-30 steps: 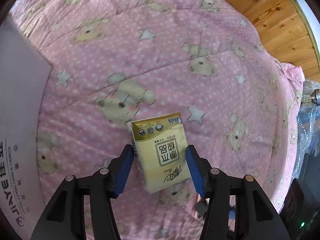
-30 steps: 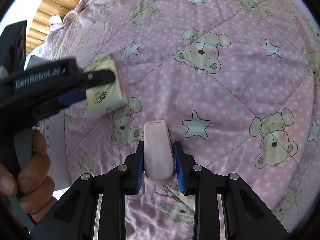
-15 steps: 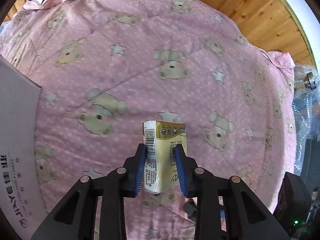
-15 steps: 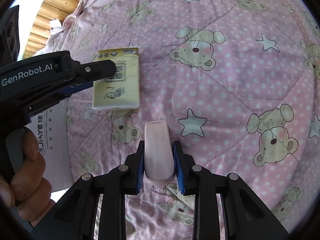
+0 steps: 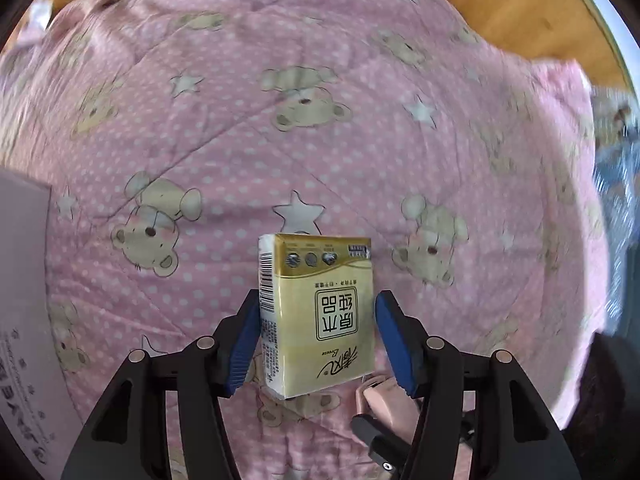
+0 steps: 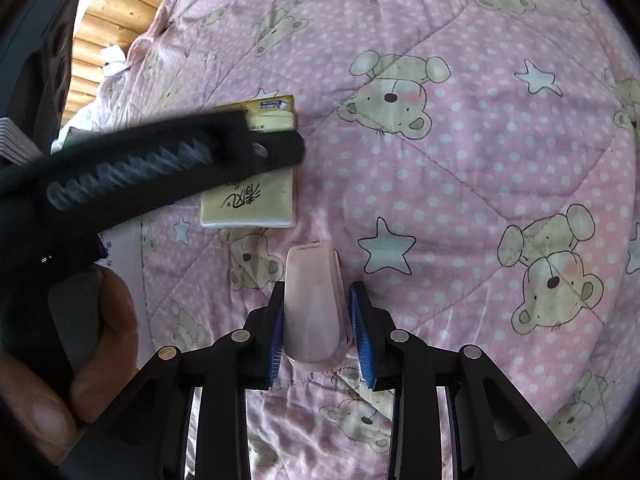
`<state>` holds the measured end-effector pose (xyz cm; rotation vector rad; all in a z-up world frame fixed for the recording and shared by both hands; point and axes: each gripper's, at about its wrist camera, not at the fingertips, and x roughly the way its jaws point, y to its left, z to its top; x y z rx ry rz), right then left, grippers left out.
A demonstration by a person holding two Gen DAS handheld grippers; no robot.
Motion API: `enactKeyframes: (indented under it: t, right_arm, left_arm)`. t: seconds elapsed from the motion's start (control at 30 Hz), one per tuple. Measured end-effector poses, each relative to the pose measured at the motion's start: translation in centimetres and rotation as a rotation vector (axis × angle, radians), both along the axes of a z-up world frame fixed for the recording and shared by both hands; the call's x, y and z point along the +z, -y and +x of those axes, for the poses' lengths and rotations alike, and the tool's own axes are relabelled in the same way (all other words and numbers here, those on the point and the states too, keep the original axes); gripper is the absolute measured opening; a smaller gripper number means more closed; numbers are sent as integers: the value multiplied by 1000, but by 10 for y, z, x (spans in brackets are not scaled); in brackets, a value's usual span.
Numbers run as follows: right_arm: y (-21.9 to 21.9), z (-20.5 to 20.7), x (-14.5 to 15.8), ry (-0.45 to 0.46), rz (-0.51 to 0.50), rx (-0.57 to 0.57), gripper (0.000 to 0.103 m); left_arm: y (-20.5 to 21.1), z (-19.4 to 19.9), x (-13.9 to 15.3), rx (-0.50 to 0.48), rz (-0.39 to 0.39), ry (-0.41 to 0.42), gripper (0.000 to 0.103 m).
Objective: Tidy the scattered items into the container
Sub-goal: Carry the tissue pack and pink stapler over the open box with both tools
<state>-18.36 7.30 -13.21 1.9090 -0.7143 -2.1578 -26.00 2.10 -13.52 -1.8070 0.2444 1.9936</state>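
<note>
Left wrist view: left gripper (image 5: 316,336) clamping gold plastic-wrapped tissue pack (image 5: 318,312); white printed cardboard box (image 5: 24,300) at edge. Right wrist view only: right gripper (image 6: 318,332) closed on pale pink oblong case (image 6: 314,304).

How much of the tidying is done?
Nothing shows as put away yet. The left gripper holds the yellow tissue pack over the pink quilt; the right gripper holds a pink device. Both must go into the box, whose inside is hidden.

left tool (image 5: 316,336) | spread wider (since 0.5 s ago) | tissue pack (image 5: 318,316) turned face-up
</note>
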Motion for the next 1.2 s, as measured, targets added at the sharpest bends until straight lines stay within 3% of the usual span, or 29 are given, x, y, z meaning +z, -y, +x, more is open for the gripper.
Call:
enactKeyframes:
  t: [0.07, 0.13, 0.23, 0.7, 1.2]
  right_arm:
    - [2, -1, 0, -5, 19, 13, 32]
    - [2, -2, 1, -6, 33, 24, 29]
    - [2, -2, 3, -7, 34, 22, 28]
    - [4, 8, 34, -49, 53, 38, 27]
    - [42, 30, 68, -93, 57, 89, 27]
  left_arm:
    - [-1, 3, -5, -20, -21, -18, 59]
    - [0, 4, -3, -23, -18, -43, 52]
    - [11, 0, 4, 9, 37, -10, 50]
    - [55, 16, 51, 62, 109, -28, 50]
    - [126, 58, 107, 144, 175, -81, 50]
